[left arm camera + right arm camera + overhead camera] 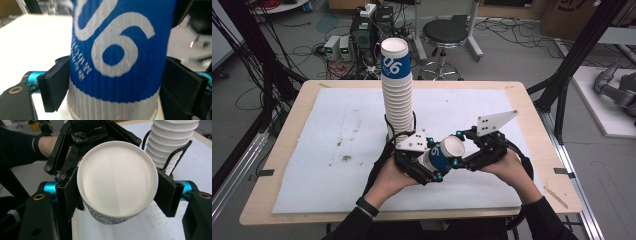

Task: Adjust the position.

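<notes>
Blue-white paper cup [443,154] sits btwn your hands near the stack [397,90]: R gripper [460,155] clamped on its rim, L gripper [432,167] pads against its body.

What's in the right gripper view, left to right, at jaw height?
Left pad → cup, mouth toward the camera, rim between the pads → right pad. The cup stack stands behind, toward the upper right.
</notes>
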